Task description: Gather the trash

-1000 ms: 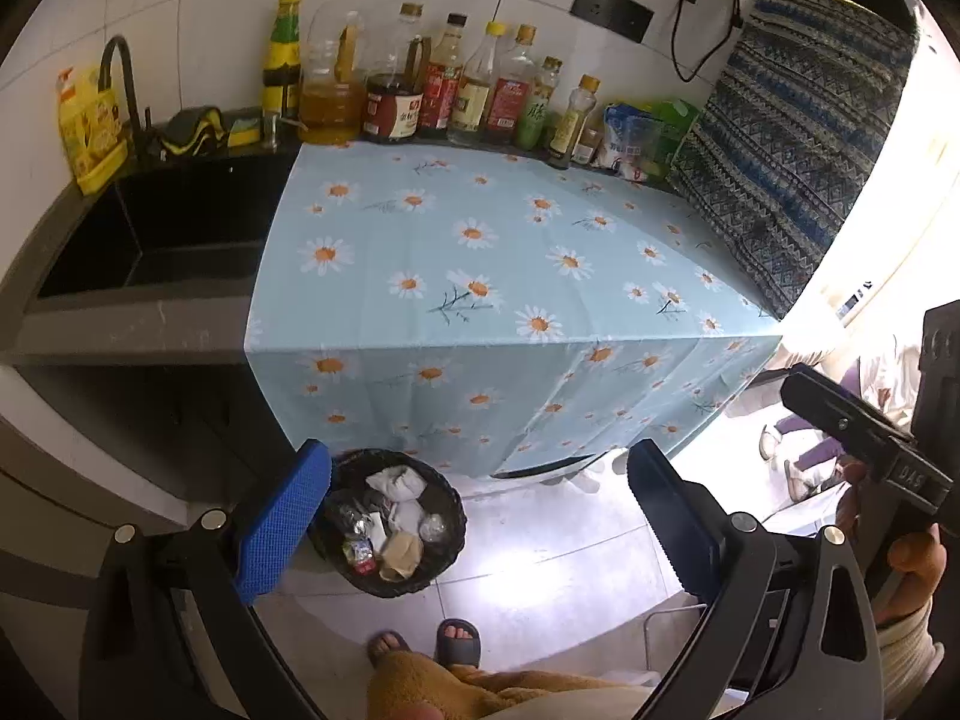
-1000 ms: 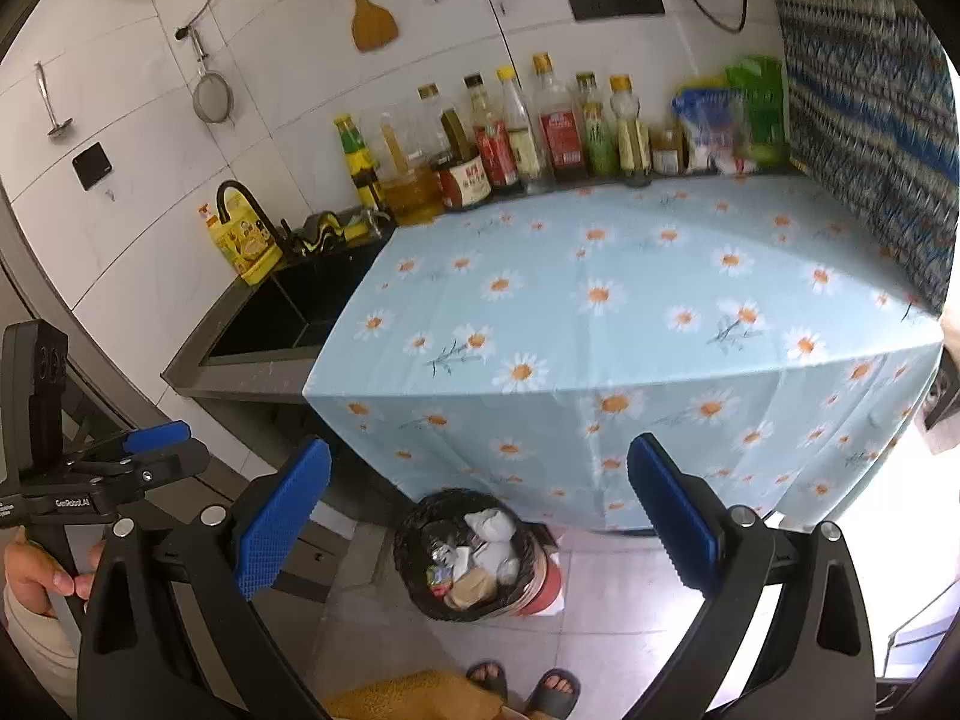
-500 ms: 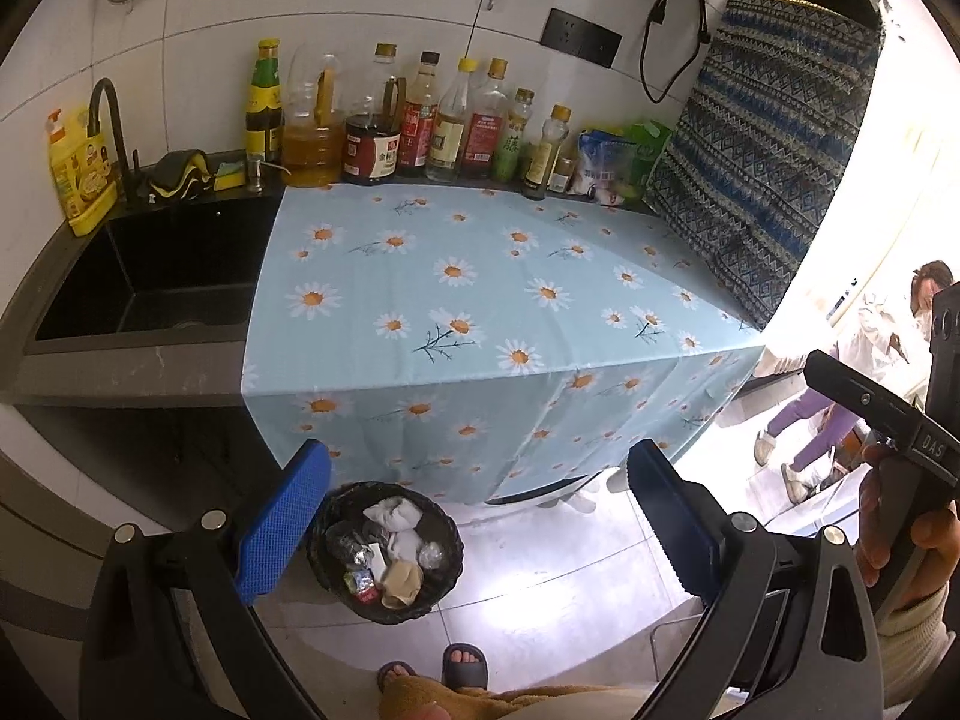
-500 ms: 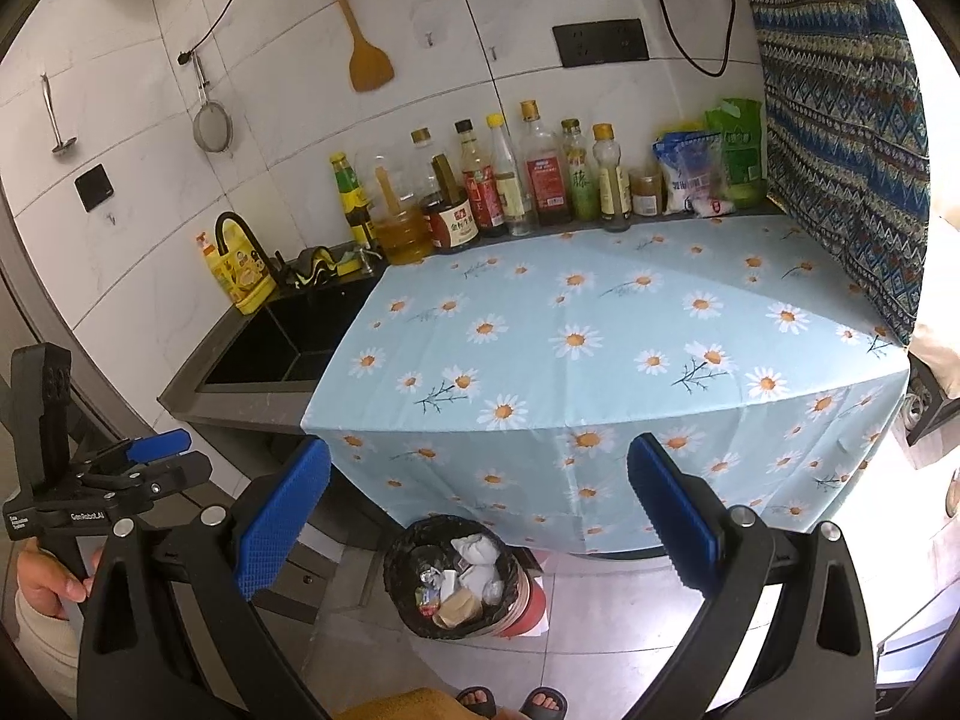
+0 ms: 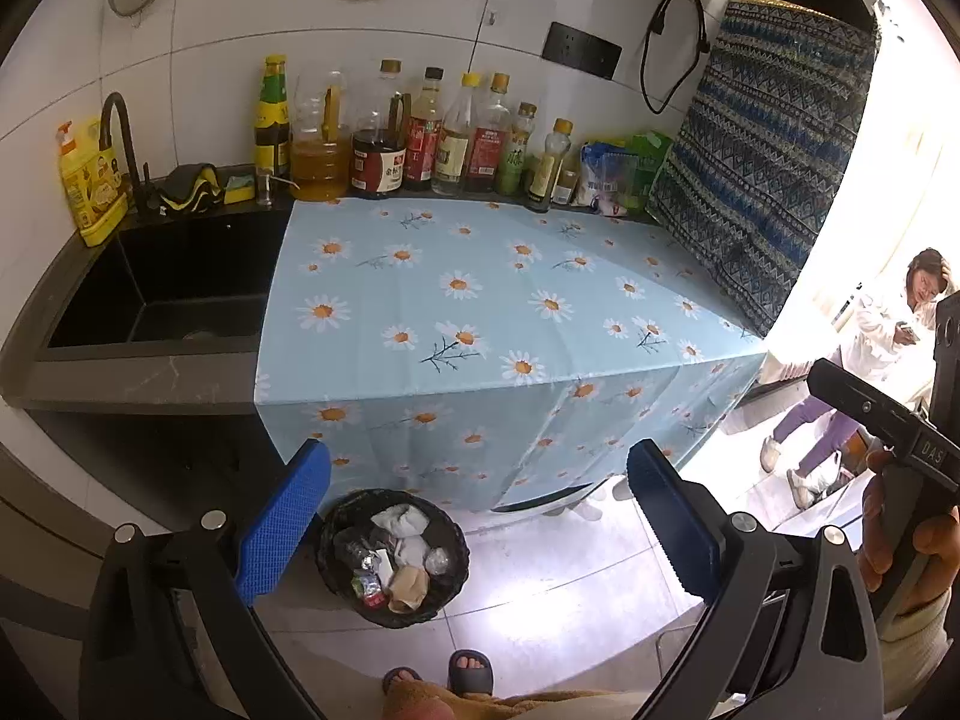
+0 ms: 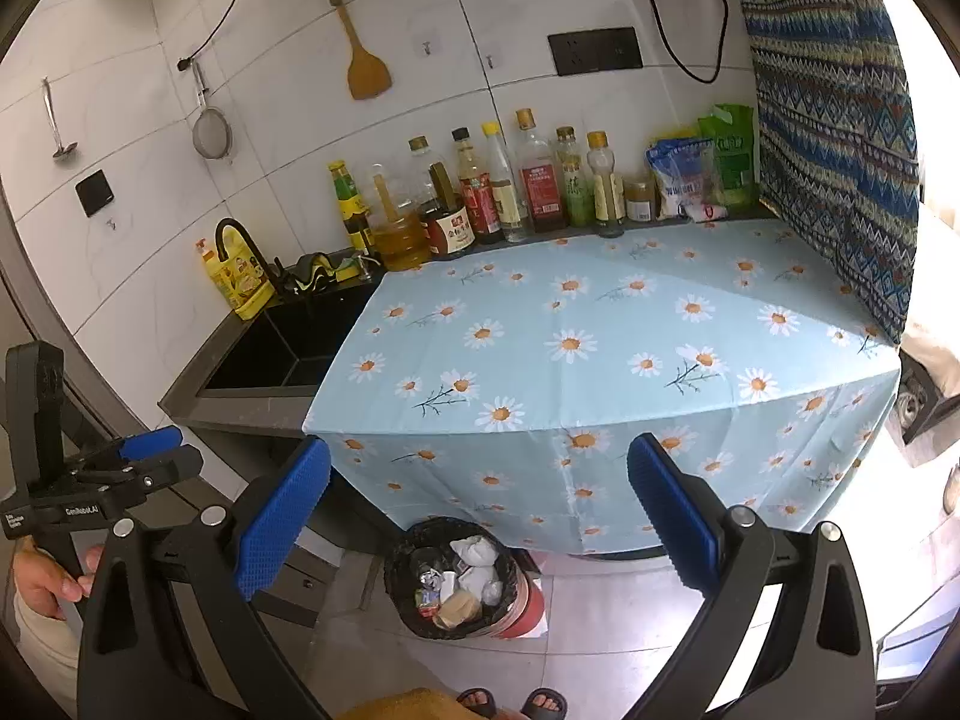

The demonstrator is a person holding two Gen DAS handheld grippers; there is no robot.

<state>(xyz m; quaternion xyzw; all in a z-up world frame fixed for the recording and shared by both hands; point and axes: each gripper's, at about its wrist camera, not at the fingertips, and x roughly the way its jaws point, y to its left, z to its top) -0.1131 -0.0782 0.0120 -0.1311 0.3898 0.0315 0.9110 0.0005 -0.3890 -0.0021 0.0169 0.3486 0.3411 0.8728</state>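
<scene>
Left wrist view: left gripper held with blue pads spread wide and nothing between them; the trash bin, round and filled with crumpled waste, stands on the floor below and slightly left of centre, under the tablecloth edge. Right wrist view: right gripper likewise spread and empty; bin almost centred below, neither gripper clearly nearer

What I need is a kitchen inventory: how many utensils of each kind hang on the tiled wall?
Ladle: 1
Mesh strainer: 1
Wooden spatula: 1
Total: 3
</scene>
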